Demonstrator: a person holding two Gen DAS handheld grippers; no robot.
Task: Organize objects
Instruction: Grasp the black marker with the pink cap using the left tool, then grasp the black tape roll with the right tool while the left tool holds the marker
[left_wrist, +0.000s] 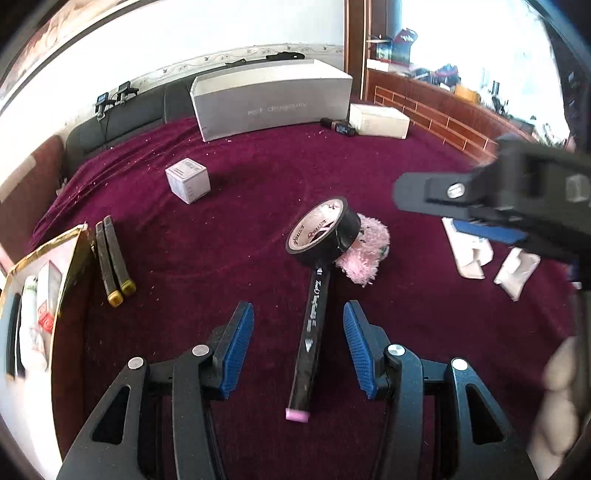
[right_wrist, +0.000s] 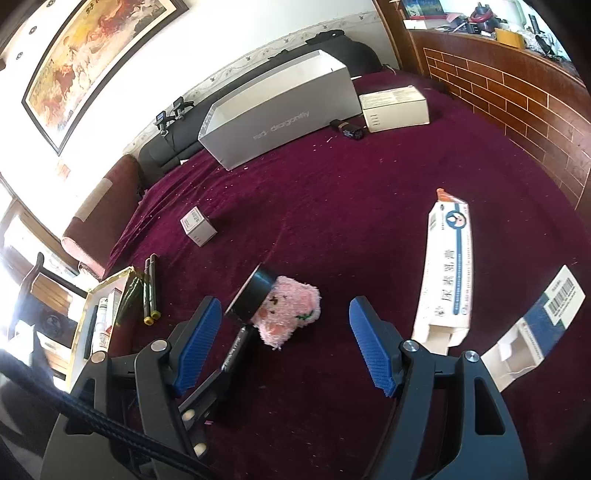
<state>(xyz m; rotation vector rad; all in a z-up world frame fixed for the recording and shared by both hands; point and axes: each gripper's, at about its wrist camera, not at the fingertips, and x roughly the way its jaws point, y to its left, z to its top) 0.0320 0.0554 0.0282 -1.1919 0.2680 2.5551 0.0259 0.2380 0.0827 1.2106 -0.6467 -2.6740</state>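
A black marker (left_wrist: 312, 332) with a pink cap lies on the purple cloth between the blue pads of my left gripper (left_wrist: 298, 308). The jaws are open, with a gap on each side of the marker. The marker's far end rests under a black tape roll (left_wrist: 323, 230), which leans on a pink plush toy (left_wrist: 364, 251). My right gripper (right_wrist: 286, 306) is open and holds nothing. The plush toy (right_wrist: 291, 314) and the tape roll (right_wrist: 255, 295) show beyond its fingers. One finger of the right gripper (left_wrist: 436, 195) crosses the upper right of the left wrist view.
Two yellow-capped markers (left_wrist: 112, 262) lie beside a gold-rimmed box (left_wrist: 75, 254) holding tubes. A small white cube box (left_wrist: 188, 181), a large grey box (left_wrist: 269, 98) and a white box (left_wrist: 378, 120) stand farther back. Two opened cartons (right_wrist: 448, 266) (right_wrist: 535, 328) lie at the right.
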